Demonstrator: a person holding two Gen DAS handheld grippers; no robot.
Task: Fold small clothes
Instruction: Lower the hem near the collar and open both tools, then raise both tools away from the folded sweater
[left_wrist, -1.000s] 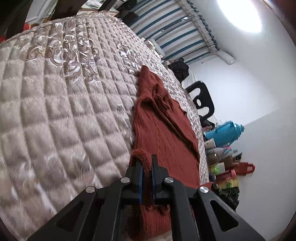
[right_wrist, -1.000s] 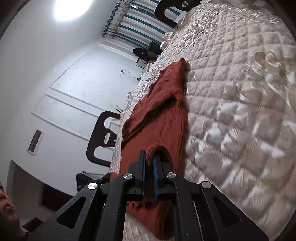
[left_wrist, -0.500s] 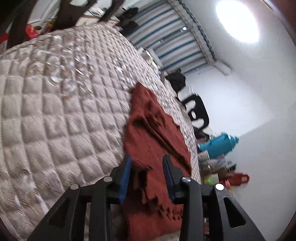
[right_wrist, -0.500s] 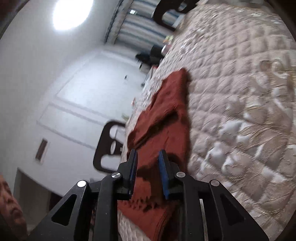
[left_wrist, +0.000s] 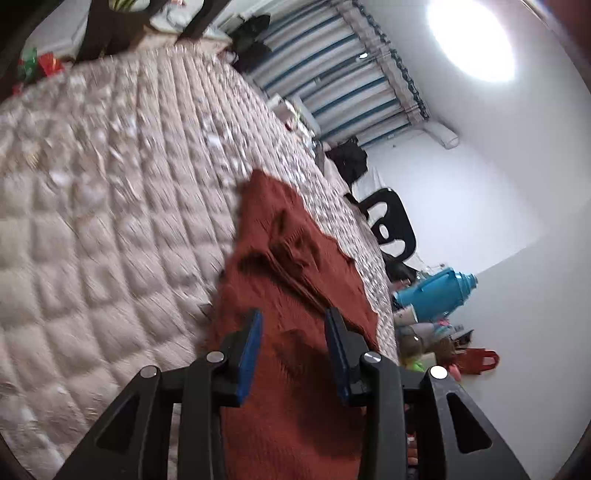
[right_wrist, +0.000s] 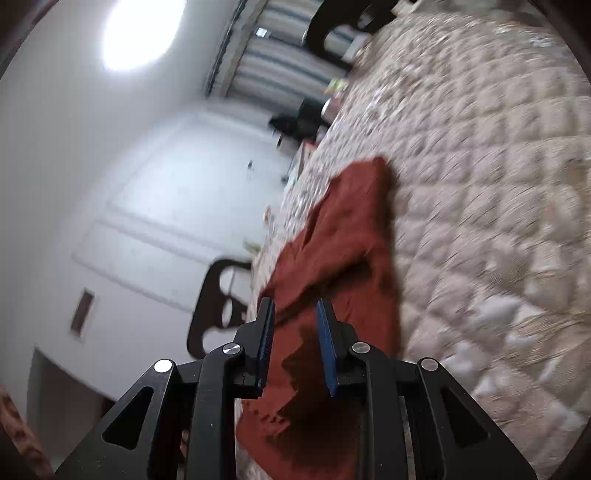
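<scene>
Both hand-held grippers parted | left (left_wrist: 293, 328), right (right_wrist: 293, 317) | seemingly clear above rust sweater (left_wrist: 295, 266) | frames blurred

Bright ceiling light (left_wrist: 472, 40), motion blur, fisheye warp

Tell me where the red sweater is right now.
The red sweater lies flat on the quilted bed near its edge, just ahead of both open grippers, left and right.

1. Quilted beige mattress (left_wrist: 110, 229), carrying everything.
2. Black chair (left_wrist: 391, 225) beyond its far edge.
3. Blue thermos jug (left_wrist: 436, 291) beside that edge.
4. Blue-striped curtains (left_wrist: 332, 74) behind.
5. Red bag (left_wrist: 478, 360) below the jug.
</scene>
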